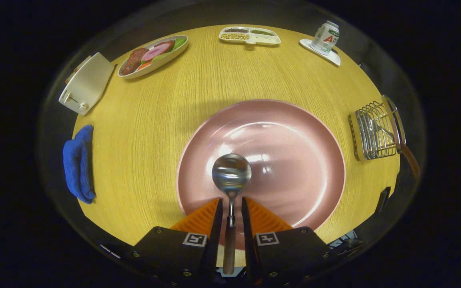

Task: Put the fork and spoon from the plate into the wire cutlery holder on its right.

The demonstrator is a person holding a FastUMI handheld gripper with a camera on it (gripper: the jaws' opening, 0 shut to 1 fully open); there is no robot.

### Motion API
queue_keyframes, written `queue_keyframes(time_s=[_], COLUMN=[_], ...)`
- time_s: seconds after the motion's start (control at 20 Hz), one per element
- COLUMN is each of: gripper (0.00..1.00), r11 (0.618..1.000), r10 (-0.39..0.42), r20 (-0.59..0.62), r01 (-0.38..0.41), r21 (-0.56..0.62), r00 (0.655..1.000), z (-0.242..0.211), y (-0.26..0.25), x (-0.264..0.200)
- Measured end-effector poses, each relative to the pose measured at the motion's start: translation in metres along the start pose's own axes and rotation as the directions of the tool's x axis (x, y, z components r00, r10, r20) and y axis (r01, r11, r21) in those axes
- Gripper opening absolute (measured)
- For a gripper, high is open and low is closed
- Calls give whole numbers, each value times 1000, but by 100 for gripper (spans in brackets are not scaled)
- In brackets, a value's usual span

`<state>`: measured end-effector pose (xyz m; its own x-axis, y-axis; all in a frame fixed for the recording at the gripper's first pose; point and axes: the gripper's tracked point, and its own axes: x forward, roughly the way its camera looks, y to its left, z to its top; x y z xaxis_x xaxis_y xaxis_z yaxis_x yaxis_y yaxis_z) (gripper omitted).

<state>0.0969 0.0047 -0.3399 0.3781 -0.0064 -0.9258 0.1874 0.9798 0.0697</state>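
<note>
A metal spoon (231, 174) with a wooden handle lies pointing straight away from me, its bowl over the near part of the large pink plate (294, 132). My gripper (231, 202) straddles the spoon's neck, with one finger on each side. A narrow gap shows between each finger and the handle, so the gripper is open and not pressing on it. The wire cutlery holder (374, 134) stands on the table to the right of the plate. The fork (408, 158) rests in the holder, with its wooden handle sticking out toward me.
The table is round and wooden (154, 120). A blue cloth (79, 162) and a white toaster (86, 84) lie to the left. At the far side are a dish of food (152, 56), a divided snack tray (249, 36) and a can on a coaster (325, 38).
</note>
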Motion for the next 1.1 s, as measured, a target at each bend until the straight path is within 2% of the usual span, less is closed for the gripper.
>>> queue_keyframes(time_s=[0.1,0.15,0.2,0.3,0.7,1.1], gripper=[20,20,4,1,1,1], r11=[1000,1000,999,999,996,986], r10=[-5,-13,-11,-10,-49,-127], r20=[-16,-22,-34,-40,-53,-5], r01=[5,13,10,9,45,126], r21=[-11,-24,-33,-36,-75,-110], r00=[1000,1000,999,999,997,992], z=[1,-1,-1,-2,-1,22], y=[-1,-3,-5,-5,-7,-22], x=[2,7,2,1,-5,-33])
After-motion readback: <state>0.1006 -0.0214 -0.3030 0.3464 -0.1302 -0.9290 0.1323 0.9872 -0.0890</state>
